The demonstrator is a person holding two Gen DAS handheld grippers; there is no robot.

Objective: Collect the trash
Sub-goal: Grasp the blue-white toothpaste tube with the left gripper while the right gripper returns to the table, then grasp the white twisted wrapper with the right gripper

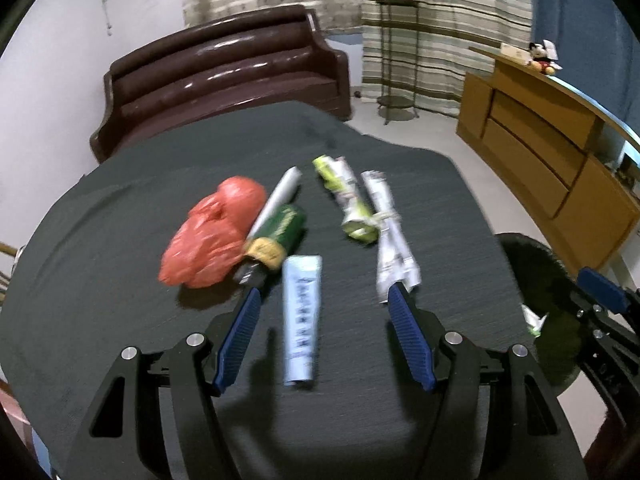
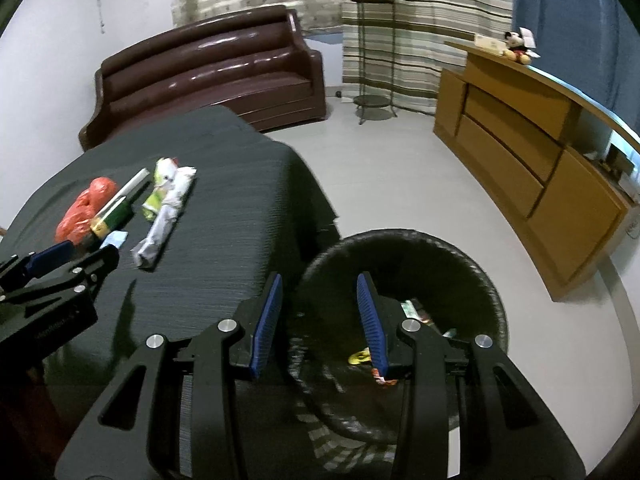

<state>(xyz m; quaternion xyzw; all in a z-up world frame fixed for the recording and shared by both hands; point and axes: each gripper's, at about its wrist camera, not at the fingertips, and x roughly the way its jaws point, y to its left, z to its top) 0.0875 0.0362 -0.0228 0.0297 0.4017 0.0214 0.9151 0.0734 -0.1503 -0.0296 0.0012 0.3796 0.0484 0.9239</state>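
Observation:
Trash lies on the dark-clothed table [image 1: 120, 208]: a red plastic bag [image 1: 212, 234], a green can [image 1: 276, 236], a white tube [image 1: 278, 200], a pale blue tube [image 1: 302, 316], a green-white wrapper [image 1: 348, 200] and a crumpled paper wrapper [image 1: 390, 236]. My left gripper [image 1: 322, 294] hovers open above the table, the pale blue tube lying between its fingers below. My right gripper [image 2: 320, 280] hangs open and empty over the dark woven bin [image 2: 492, 292], which holds a few scraps [image 2: 362, 356]. The same trash shows at left in the right wrist view, with the red bag [image 2: 86, 210].
The bin [image 1: 548, 280] stands on the floor by the table's right edge. A brown sofa [image 1: 224, 76] stands behind the table, a plant stand [image 1: 396, 52] by the curtains, and a wooden cabinet [image 1: 552, 152] along the right wall.

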